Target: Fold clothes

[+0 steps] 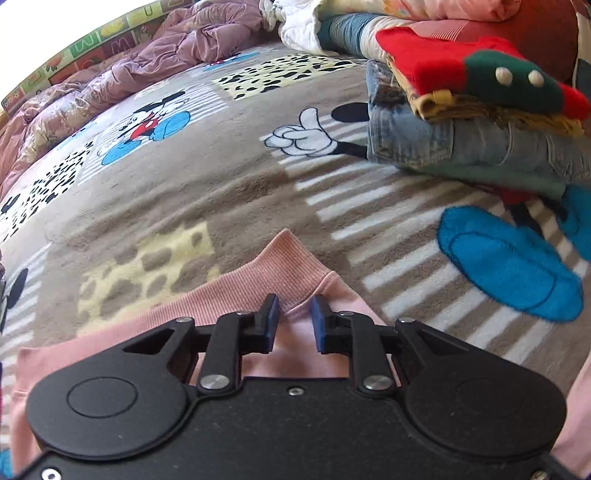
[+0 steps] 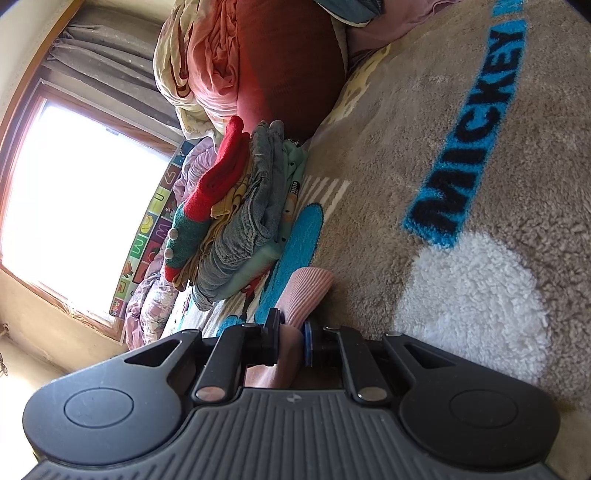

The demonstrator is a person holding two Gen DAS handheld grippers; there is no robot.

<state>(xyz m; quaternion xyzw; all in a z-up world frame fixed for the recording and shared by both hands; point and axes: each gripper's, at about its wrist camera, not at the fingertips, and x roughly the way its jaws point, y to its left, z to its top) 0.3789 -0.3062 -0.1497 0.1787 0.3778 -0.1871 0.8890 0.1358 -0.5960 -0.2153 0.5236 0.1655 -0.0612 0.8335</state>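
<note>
So I've got a pink sweatshirt [image 1: 288, 354] lying on the bed, on that fuzzy Mickey Mouse blanket [image 1: 207, 184]. My left hand-held gripper [image 1: 293, 323] sits right at the ribbed hem [image 1: 284, 273], jaws narrowed down with a pinch of the pink fabric bunched between the blue pads [image 1: 273, 321], so I'd call that clamped on the sweatshirt. My right hand-held gripper [image 2: 291, 338] is squeezed shut on another bit of the same pink sweatshirt [image 2: 291, 354], with a ribbed cuff [image 2: 306, 291] sticking out past the fingertips and resting on the blanket [image 2: 461, 277]. Over to the right in the left wrist view there's a stack of already folded clothes [image 1: 472, 122]: a red and green knit [image 1: 461, 70] on top, something mustard yellow under it, then jeans [image 1: 424, 136], then a mint green piece at the bottom. Behind that stack there's a heap of pillows and bedding [image 1: 369, 26], and a crumpled purple quilt [image 1: 155, 62] runs along the far edge of the bed. The right wrist view also catches a bright window [image 2: 74, 184] with grey curtains [image 2: 103, 59].
</note>
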